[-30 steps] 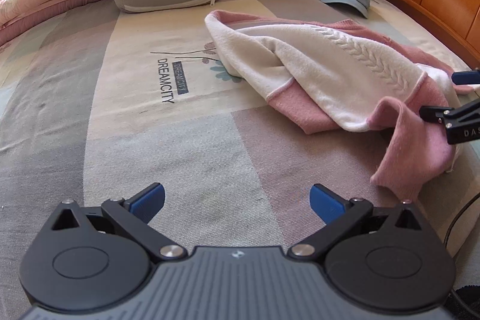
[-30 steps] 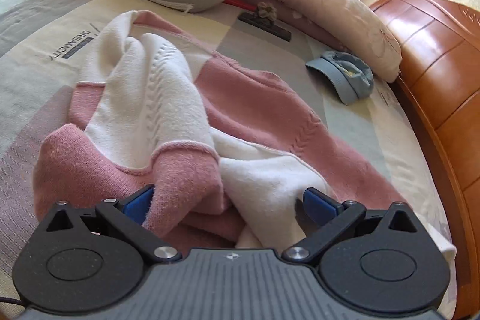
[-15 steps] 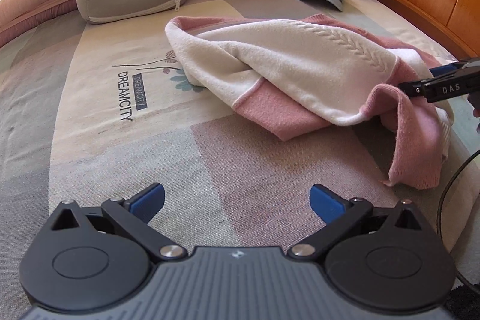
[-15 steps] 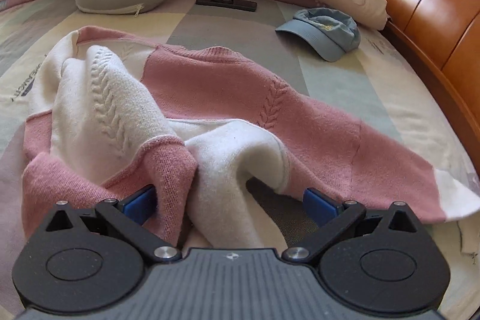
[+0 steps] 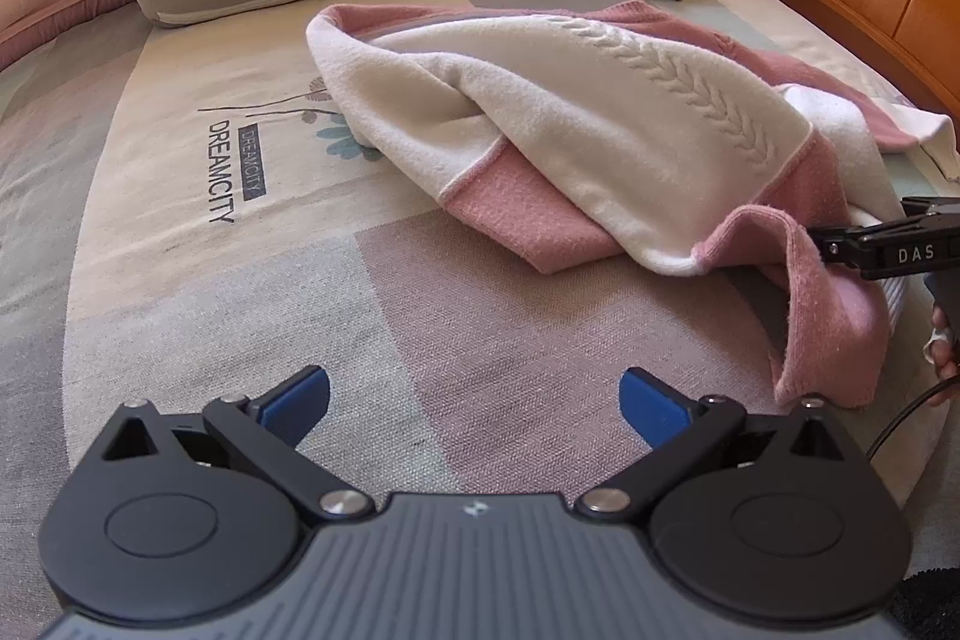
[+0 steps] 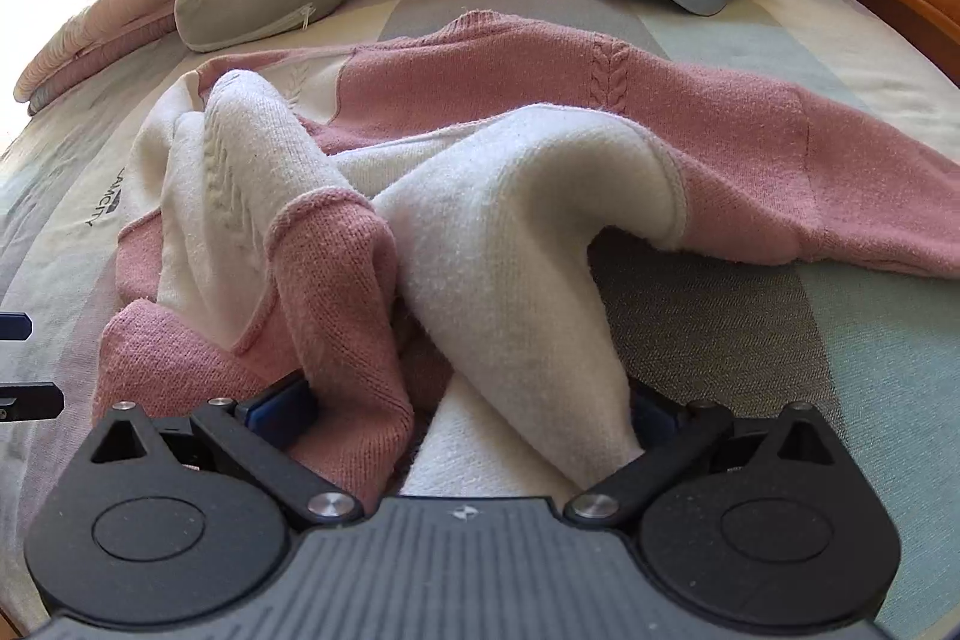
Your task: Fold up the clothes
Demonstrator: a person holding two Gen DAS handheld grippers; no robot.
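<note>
bed (image 5: 180,244) is strewn with a sweater (image 5: 600,124); it's bunched inside the right gripper (image 6: 462,418), grip can't be told, at 2 o'clock from the wide-open left gripper (image 5: 474,394).

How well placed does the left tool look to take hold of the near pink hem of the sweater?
Probably yes. The left tool is open and empty, with only bare bedspread between it and the sweater. The hem hangs ahead to its right, beside the right tool, which has cloth between its fingers.

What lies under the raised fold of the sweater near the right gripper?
Under the lifted sweater only bare bedsheet shows. The right gripper has fabric between its fingers; its pads are mostly covered.
</note>
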